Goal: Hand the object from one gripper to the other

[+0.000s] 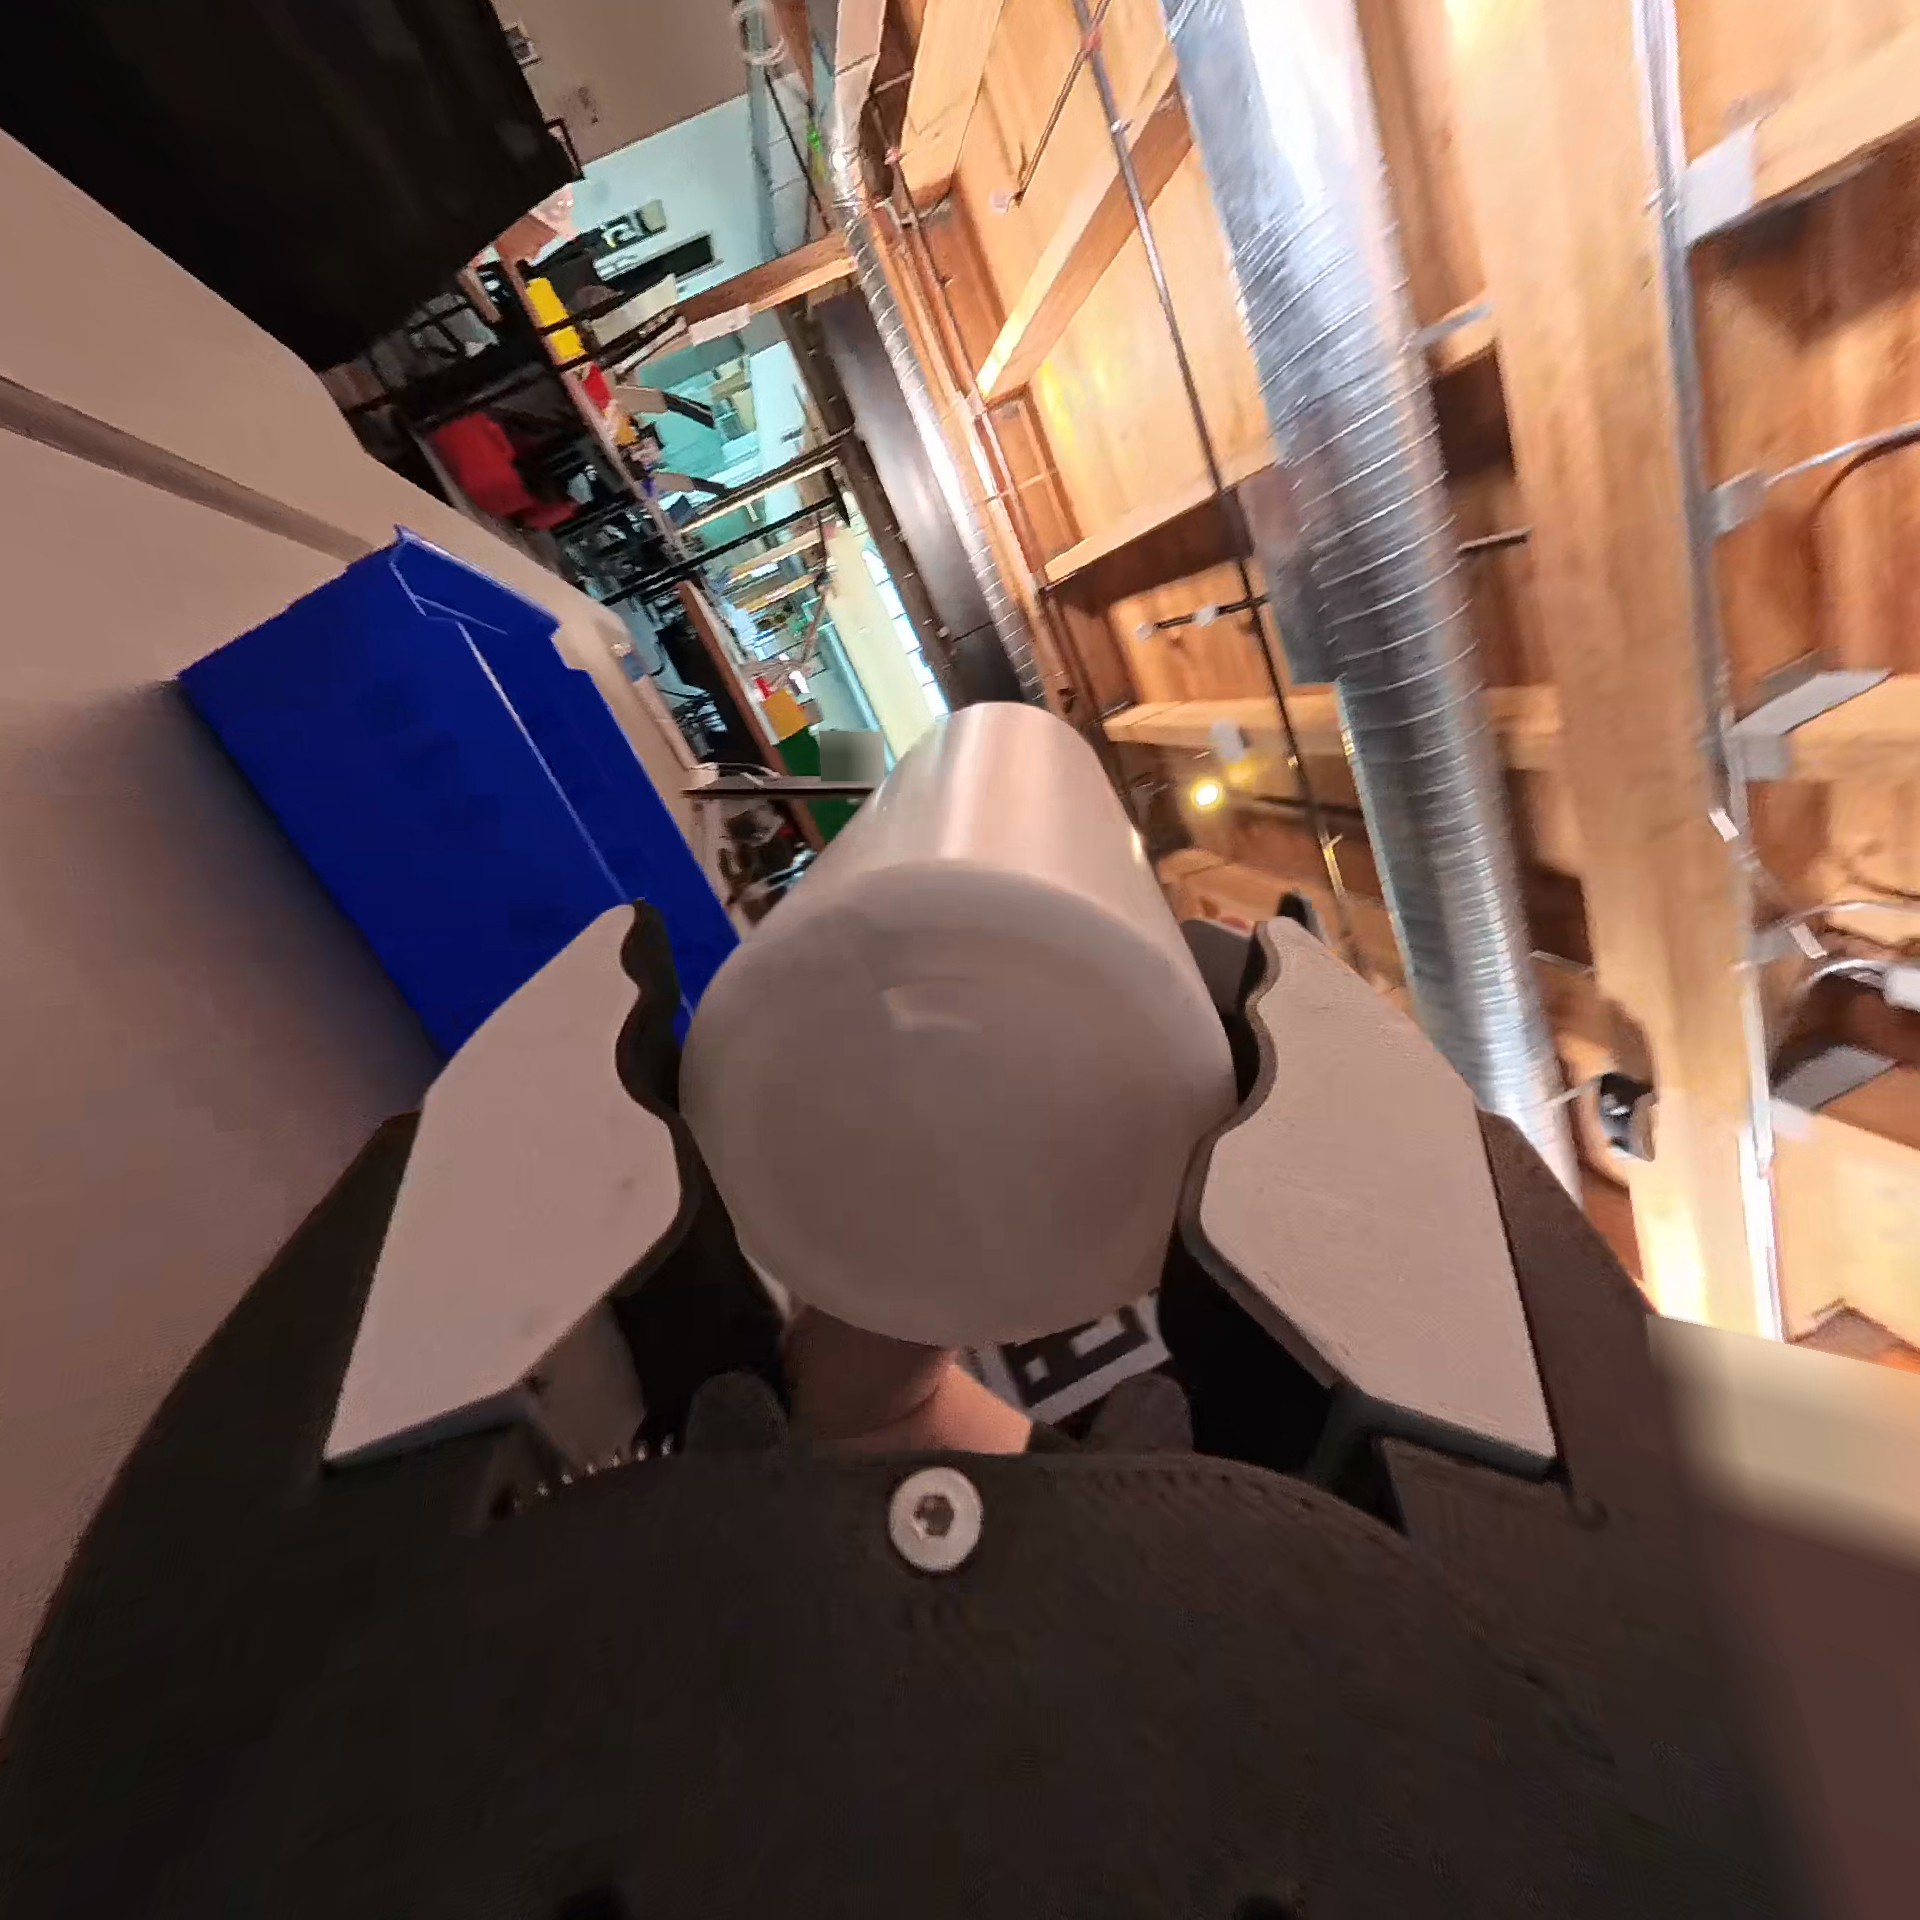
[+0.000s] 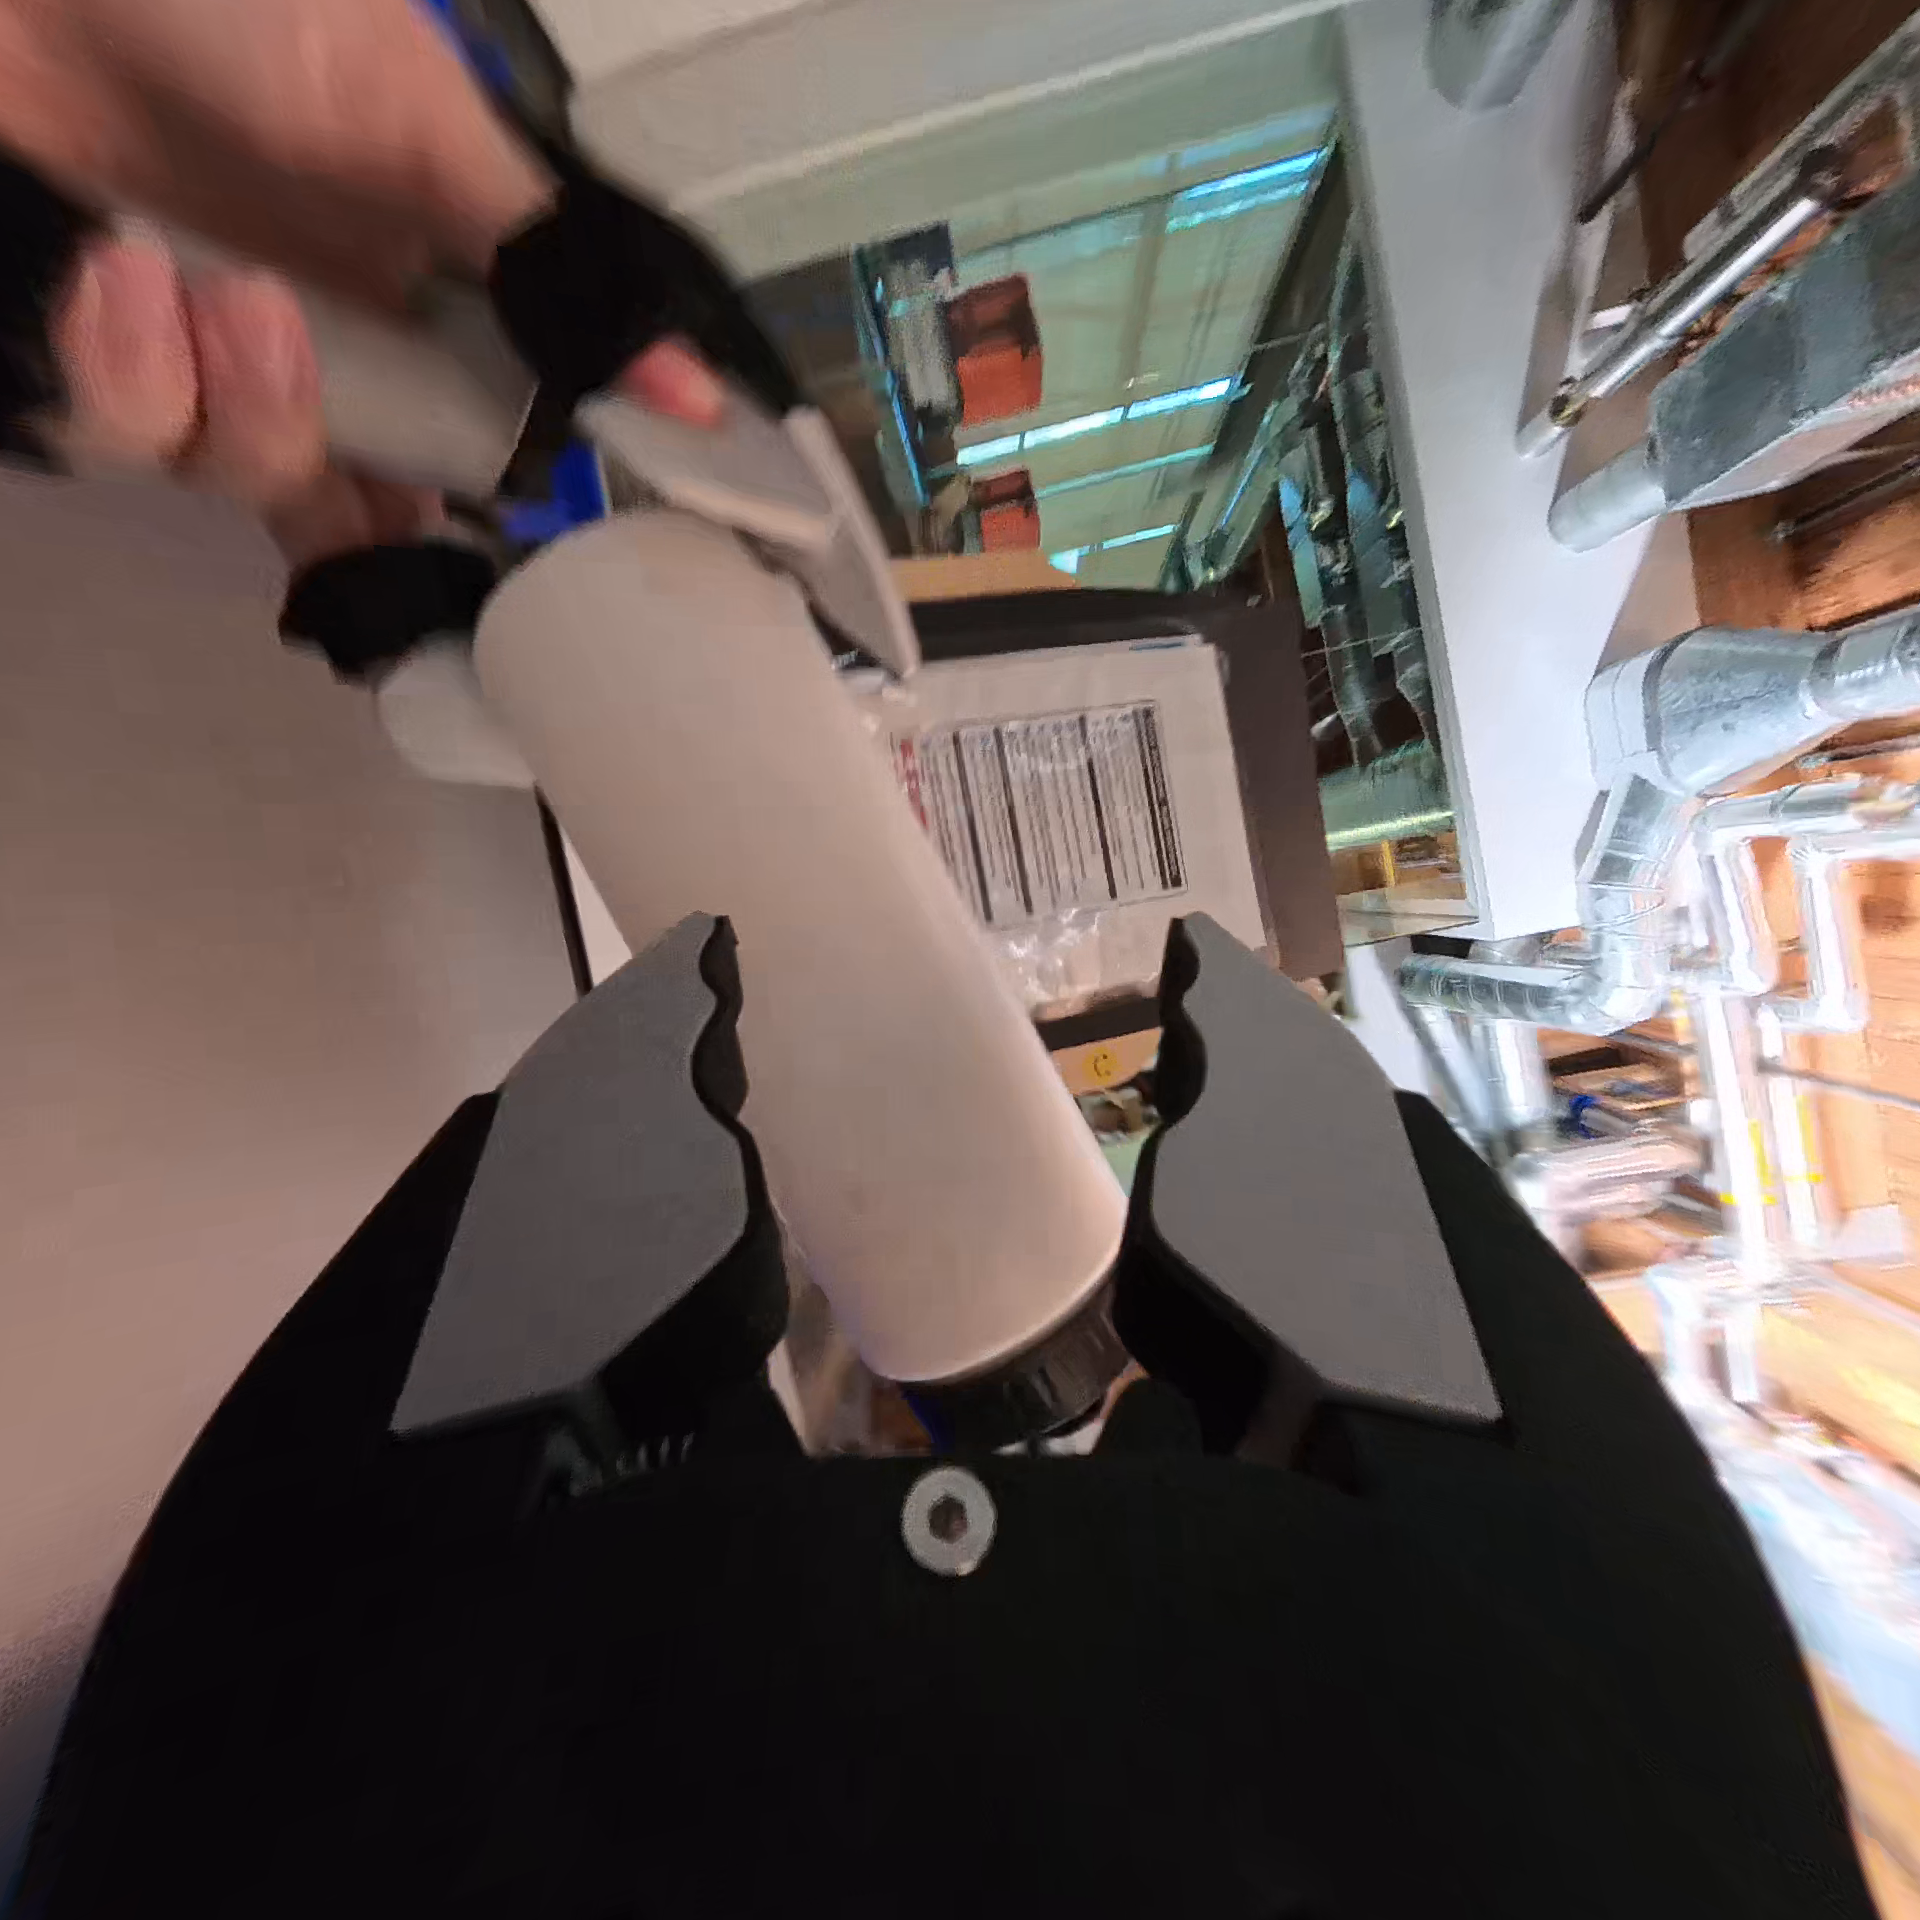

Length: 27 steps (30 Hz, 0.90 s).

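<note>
Two grippers meet on one white bottle (image 2: pixel 790 935), a smooth rigid cylinder with a black cap, running from upper left to lower centre of the right wrist view. The left gripper (image 1: pixel 940 1039) clamps its rounded base at frame centre; the right gripper (image 2: pixel 945 1039) stands spread around the cap end, only its left finger touching. The bottle looks light, stiff and slippery, best pinched across its straight body just above the cap.

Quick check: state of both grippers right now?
Left gripper: shut on the white bottle, gripping its base end.
Right gripper: open around the bottle's cap end, left finger touching, right finger clear.
</note>
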Motion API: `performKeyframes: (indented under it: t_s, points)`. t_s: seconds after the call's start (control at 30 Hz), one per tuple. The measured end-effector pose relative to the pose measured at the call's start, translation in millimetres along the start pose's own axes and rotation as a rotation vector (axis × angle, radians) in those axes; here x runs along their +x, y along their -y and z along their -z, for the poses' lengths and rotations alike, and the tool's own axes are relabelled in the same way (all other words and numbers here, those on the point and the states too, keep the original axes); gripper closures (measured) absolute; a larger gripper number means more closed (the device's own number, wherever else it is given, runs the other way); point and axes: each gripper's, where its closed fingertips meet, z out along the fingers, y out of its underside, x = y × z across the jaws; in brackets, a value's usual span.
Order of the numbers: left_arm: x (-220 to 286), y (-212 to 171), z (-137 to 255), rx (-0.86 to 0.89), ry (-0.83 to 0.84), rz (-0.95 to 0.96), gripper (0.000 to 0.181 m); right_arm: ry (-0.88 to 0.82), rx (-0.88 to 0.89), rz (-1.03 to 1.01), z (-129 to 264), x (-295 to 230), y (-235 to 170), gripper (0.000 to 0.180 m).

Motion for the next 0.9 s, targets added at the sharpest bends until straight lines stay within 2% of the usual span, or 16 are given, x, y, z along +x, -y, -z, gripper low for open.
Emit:
performKeyframes:
  t_s: [0.1,0.27,0.3,0.37,0.47,0.5,0.6,0.7,0.8,0.9]
  points:
    - [6,4,2,0.045,-0.043,0.064,0.079,0.095,0.076,-0.266,20,12,18,0.112]
    - [18,11,6,0.103,-0.088,0.099,0.079,0.659,0.059,-0.626,64,-39,36,0.126]
    - [21,12,7,0.112,-0.094,0.096,0.079,0.771,0.028,-0.651,70,-55,37,0.127]
    - [29,15,9,0.127,-0.112,0.09,0.079,0.877,-0.047,-0.66,69,-77,31,0.125]
    - [43,22,15,0.155,-0.145,0.072,0.078,0.819,-0.128,-0.705,38,-87,14,0.111]
    - [48,24,17,0.165,-0.154,0.06,0.078,0.802,-0.12,-0.765,28,-86,12,0.11]
    - [60,29,23,0.189,-0.174,0.022,0.078,0.697,-0.009,-1.025,-4,-67,13,0.09]
    - [64,29,23,0.191,-0.176,-0.003,0.078,0.522,0.209,-1.333,-25,-26,11,0.072]
    - [57,20,14,0.164,-0.155,-0.024,0.078,0.402,0.505,-1.687,-24,12,3,0.074]
    - [44,2,-5,0.118,-0.128,-0.043,0.078,0.369,0.613,-1.912,-27,16,-13,0.078]
